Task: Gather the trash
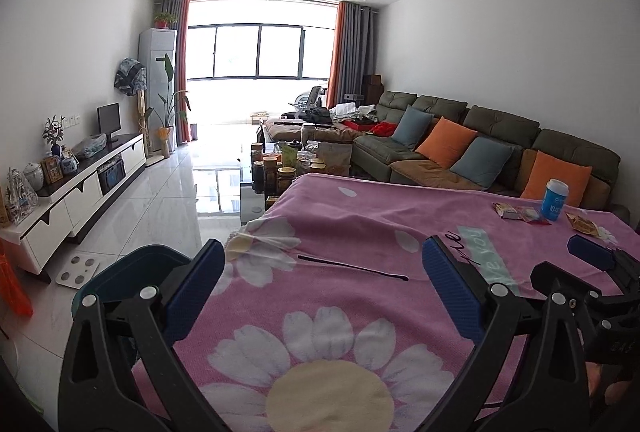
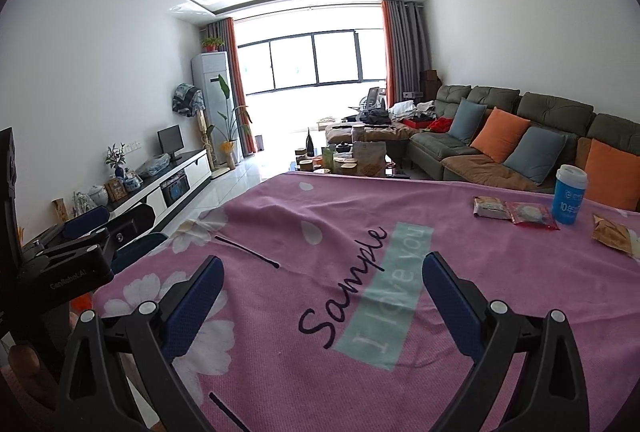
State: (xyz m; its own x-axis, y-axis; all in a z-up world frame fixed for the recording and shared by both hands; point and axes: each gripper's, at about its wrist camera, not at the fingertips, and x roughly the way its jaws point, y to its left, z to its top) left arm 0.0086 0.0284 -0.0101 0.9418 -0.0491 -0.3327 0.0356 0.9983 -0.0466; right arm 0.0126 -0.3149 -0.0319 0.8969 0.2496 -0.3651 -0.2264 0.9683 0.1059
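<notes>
Jaws on both grippers stand wide apart with nothing between them. The left gripper [image 1: 322,264] and the right gripper [image 2: 323,278] hang low over the near end of the bench, which wears a pink flower blanket [image 2: 280,312]. Big dark letters on it say "Sample", and a pale green strip says "I love you".

Just past the left gripper, off the bench's left edge, sits a dark teal round bin [image 1: 132,272] on the floor. I cannot see if any trash is in it.

Far across the blanket, on the right side, the trash lies: a tan snack wrapper [image 2: 491,208], a red see-through wrapper [image 2: 532,215] touching it, and a crumpled brown wrapper [image 2: 614,234] further right. A blue and white cup [image 2: 569,194] stands between them, with "10" on its label. So these pieces are left to pick up.
</notes>
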